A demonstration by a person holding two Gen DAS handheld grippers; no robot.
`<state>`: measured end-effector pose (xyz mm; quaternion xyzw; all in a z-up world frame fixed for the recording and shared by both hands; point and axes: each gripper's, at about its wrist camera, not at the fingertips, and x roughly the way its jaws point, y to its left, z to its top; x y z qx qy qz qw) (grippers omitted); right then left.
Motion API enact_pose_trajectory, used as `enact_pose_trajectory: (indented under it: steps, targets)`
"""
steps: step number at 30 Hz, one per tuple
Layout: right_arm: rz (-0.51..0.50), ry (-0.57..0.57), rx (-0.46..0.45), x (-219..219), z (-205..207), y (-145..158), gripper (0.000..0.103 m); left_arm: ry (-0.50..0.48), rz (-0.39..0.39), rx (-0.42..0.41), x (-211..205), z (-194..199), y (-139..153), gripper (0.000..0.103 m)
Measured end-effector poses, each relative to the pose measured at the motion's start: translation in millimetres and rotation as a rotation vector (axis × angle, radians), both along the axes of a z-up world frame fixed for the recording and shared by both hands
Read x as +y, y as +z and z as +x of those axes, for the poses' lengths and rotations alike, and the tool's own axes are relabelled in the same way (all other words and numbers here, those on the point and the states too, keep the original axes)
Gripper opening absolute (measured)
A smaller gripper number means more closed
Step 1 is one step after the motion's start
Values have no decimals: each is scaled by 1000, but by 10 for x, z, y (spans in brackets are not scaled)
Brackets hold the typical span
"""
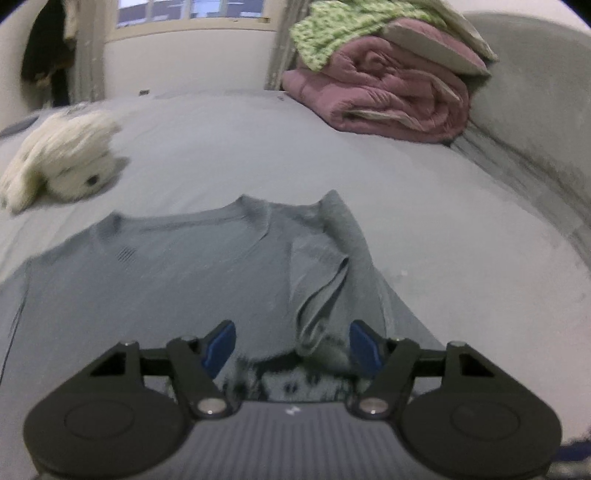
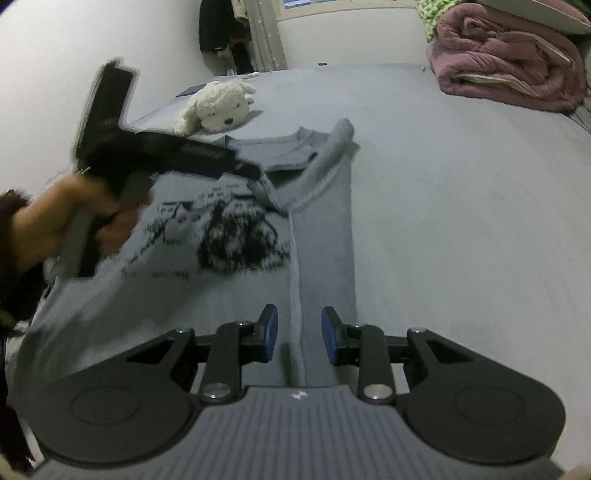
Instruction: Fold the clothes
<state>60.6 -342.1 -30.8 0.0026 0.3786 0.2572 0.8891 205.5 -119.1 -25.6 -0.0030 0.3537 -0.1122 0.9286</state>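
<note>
A grey bed (image 1: 424, 192) is seen with a grey sweater (image 2: 229, 295) spread flat on it — soft, limp, best pinched at its folded edge. The left tool (image 1: 291, 345) is held open over a sleeve (image 1: 325, 288); the right tool (image 2: 299, 334) — open, nothing gripped.

A: Count so far: one grey sweater (image 2: 236, 236) on the bed (image 2: 461, 221); one white plush dog (image 2: 218, 107).

B: Bedding?

A: One pink quilt (image 1: 391, 96), rolled; one green knit blanket (image 1: 332, 33) on top.

B: Tools?

A: Two grippers: left gripper (image 1: 291, 347), right gripper (image 2: 299, 336). One hand (image 2: 55, 225) visible. One window (image 1: 192, 11).
</note>
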Motion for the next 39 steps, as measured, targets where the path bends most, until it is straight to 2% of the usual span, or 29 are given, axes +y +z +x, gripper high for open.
enact_pose_trajectory:
  steps: [3,6,9,11,14,18,21,23,24,27,31,35,39]
  targets:
    - [9,-9,5,-99,-131,-18,31,0,62,-2,-112,155,-86,53]
    - [7,-14,14,-153,-237,-48,31,35,74,16,-84,267,-207,41]
    - [-4,-9,22,-166,-335,-69,31,62,34,-6,22,276,-257,30]
    - [-14,-3,17,-164,-398,-53,31,102,-12,-22,107,257,-256,12]
    - [-24,5,8,-158,-471,-23,31,182,-105,-29,254,222,-276,10]
    - [-66,2,11,-142,-504,-37,31,183,-168,-17,308,201,-321,11]
    - [-114,3,2,-106,-522,-88,28,166,-173,-19,289,218,-330,11]
    - [-154,-1,-15,-71,-531,-122,10,168,-181,-20,289,237,-335,5]
    - [-170,-4,-24,-58,-532,-124,8,170,-192,-21,292,245,-335,3]
    - [-180,-15,-51,-54,-568,-53,6,173,-213,-43,300,230,-323,2]
    - [-179,-13,-70,-63,-608,78,6,185,-221,-114,316,116,-242,2]
    - [-138,3,-35,-23,-569,139,6,230,-253,-167,418,-7,-158,2]
    - [-95,20,3,21,-525,192,6,264,-246,-213,536,-103,-130,2]
